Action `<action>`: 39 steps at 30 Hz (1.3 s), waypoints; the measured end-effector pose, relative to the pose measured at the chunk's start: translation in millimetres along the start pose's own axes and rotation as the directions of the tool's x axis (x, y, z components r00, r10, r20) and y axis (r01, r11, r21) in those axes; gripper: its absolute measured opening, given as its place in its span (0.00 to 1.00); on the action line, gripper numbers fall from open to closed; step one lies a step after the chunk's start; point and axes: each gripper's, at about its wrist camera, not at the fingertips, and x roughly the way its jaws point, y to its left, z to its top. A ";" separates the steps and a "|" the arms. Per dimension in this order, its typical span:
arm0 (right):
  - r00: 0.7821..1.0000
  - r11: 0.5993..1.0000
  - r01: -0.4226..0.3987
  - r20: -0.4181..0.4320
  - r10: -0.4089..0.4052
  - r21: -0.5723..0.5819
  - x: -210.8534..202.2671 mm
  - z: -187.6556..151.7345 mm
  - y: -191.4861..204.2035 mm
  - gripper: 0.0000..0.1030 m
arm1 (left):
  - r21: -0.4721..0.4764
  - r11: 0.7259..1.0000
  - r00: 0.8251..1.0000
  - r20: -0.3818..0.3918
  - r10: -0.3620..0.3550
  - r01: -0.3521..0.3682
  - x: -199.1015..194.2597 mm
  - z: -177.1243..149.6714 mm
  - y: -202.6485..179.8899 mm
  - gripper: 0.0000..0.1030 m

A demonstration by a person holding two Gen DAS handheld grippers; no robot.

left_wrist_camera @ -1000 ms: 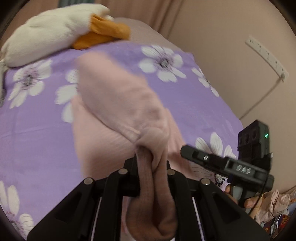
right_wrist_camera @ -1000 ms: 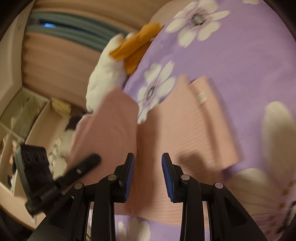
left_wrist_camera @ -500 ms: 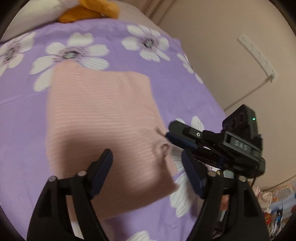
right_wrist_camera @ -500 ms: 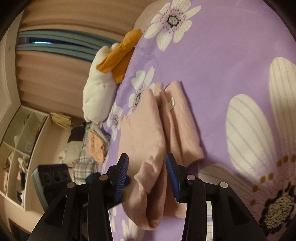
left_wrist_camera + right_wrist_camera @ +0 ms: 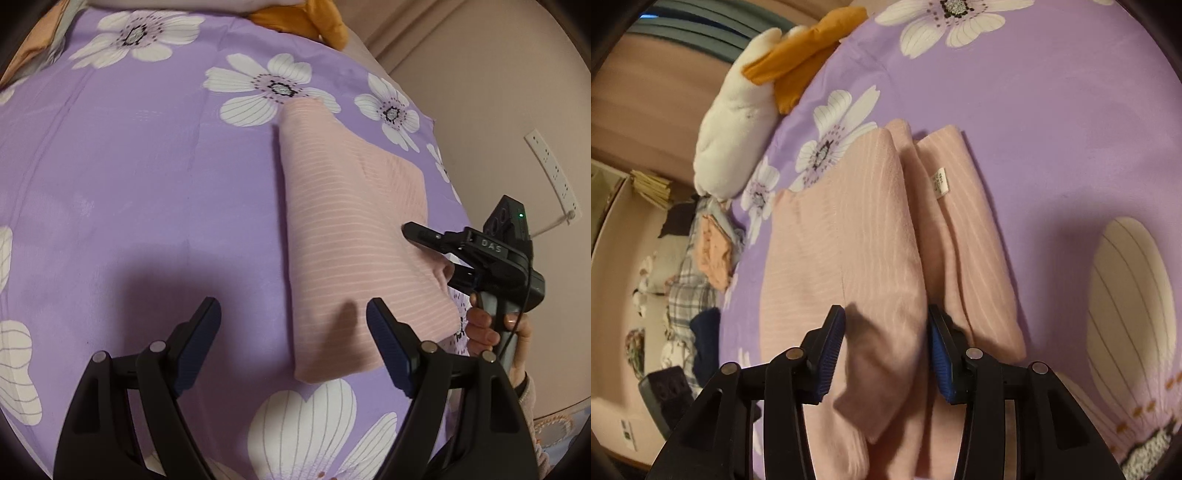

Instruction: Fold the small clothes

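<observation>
Pink striped garment (image 5: 351, 236) lies folded on the purple floral bedspread (image 5: 147, 184), at one o'clock of my left gripper (image 5: 293, 325), jaws apart and empty; right gripper (image 5: 886, 343) half-open, straddling a fold unpinched; next fold probably needs regripping.

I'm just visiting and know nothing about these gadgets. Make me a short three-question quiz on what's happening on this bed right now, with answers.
1. True or false: the left gripper grips the pink garment.
2. What lies between the right gripper's fingers? A) a fold of the pink garment B) the plush toy C) nothing
3. What small white item is sewn on the garment?

Key
1. False: its jaws stand wide, holding nothing, above the purple floral bedspread.
2. A, though the pads do not visibly press on it.
3. A label.
</observation>
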 end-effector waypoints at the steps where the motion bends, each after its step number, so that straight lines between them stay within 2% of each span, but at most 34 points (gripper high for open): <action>1: 1.000 1.000 0.003 -0.001 -0.003 -0.020 2.5 1.1 2.1 0.42 | -0.003 1.000 1.000 0.002 -0.001 0.001 -0.2 0.3 1.4 0.78; 3: 1.000 0.998 0.004 0.012 -0.003 -0.055 2.3 2.5 7.0 0.17 | -0.004 1.000 1.000 0.002 -0.003 0.003 -0.1 0.5 3.2 0.78; 4: 1.000 0.998 -0.003 0.020 0.004 -0.068 -1.1 3.0 10.1 0.14 | -0.001 1.000 1.000 0.002 -0.006 0.006 -0.1 1.1 2.8 0.78; 9: 0.987 0.989 0.005 0.161 0.019 -0.149 -42.0 6.7 27.8 0.12 | 0.017 1.000 1.000 0.002 -0.013 0.013 5.4 8.1 0.3 0.78; 10: 0.987 0.989 0.015 0.162 0.009 -0.147 -43.0 8.2 26.1 0.12 | 0.018 1.000 1.000 0.000 -0.017 0.017 8.0 9.8 -1.6 0.78; 12: 0.994 0.991 0.042 0.106 -0.028 -0.124 -29.9 10.7 16.1 0.12 | 0.023 1.000 1.000 -0.001 -0.015 0.015 12.1 12.7 -4.8 0.78; 14: 0.990 0.986 0.133 0.069 -0.127 -0.103 -14.1 9.4 2.8 0.12 | 0.031 0.999 1.000 -0.009 -0.015 0.015 16.0 14.9 -11.0 0.78; 15: 0.987 0.983 0.151 0.077 -0.144 -0.103 -12.4 8.0 -2.0 0.12 | 0.040 0.999 1.000 -0.009 -0.020 0.021 16.4 15.7 -13.9 0.78; 17: 0.987 0.986 0.136 0.095 -0.127 -0.100 -17.6 5.9 -4.9 0.17 | 0.080 0.997 1.000 0.000 -0.016 0.016 15.3 18.2 -25.2 0.78; 19: 0.972 0.973 0.193 0.160 -0.171 -0.130 -30.3 2.9 2.4 0.18 | 0.123 0.992 1.000 0.014 -0.019 0.017 14.4 20.1 -36.1 0.77; 21: 0.941 0.938 0.276 0.256 -0.220 -0.211 -46.7 -5.8 18.7 0.18 | 0.163 0.986 0.999 0.031 -0.030 0.025 13.9 20.4 -46.4 0.77; 22: 0.940 0.929 0.274 0.276 -0.203 -0.248 -52.9 -10.9 25.9 0.18 | 0.181 0.983 0.999 0.037 -0.038 0.031 14.1 20.1 -51.3 0.74; 23: 0.949 0.927 0.236 0.272 -0.156 -0.292 -58.0 -17.5 32.4 0.18 | 0.195 0.980 0.998 0.045 -0.048 0.038 14.9 19.6 -55.7 0.70; 24: 0.966 0.923 0.178 0.240 -0.098 -0.340 -60.6 -26.2 39.1 0.18 | 0.208 0.977 0.997 0.048 -0.058 0.047 17.2 18.8 -59.4 0.60; 25: 0.972 0.918 0.158 0.223 -0.079 -0.363 -60.6 -32.2 42.0 0.18 | 0.218 0.974 0.997 0.048 -0.065 0.053 19.5 17.4 -62.2 0.41; 27: 0.979 0.895 0.153 0.187 -0.079 -0.420 -55.5 -50.0 46.6 0.18 | 0.245 0.969 0.998 0.037 -0.050 0.039 28.6 13.1 -66.6 0.22; 30: 0.978 0.867 0.194 0.153 -0.139 -0.458 -39.0 -68.3 41.6 0.18 | 0.256 0.967 0.999 0.020 -0.026 0.020 40.7 6.2 -63.4 0.20; 32: 0.976 0.872 0.214 0.123 -0.177 -0.441 -28.4 -71.9 29.9 0.18 | 0.261 0.965 1.000 0.000 -0.004 0.003 50.0 1.1 -59.6 0.18; 35: 0.983 0.894 0.185 0.088 -0.164 -0.408 -20.7 -70.1 16.2 0.18 | 0.287 0.958 1.000 -0.006 0.005 -0.004 55.8 -6.2 -57.8 0.18; 39: 0.986 0.897 0.164 0.077 -0.145 -0.410 -32.4 -64.3 25.6 0.17 | 0.270 0.963 1.000 -0.014 -0.006 0.009 41.7 -4.1 -56.7 0.21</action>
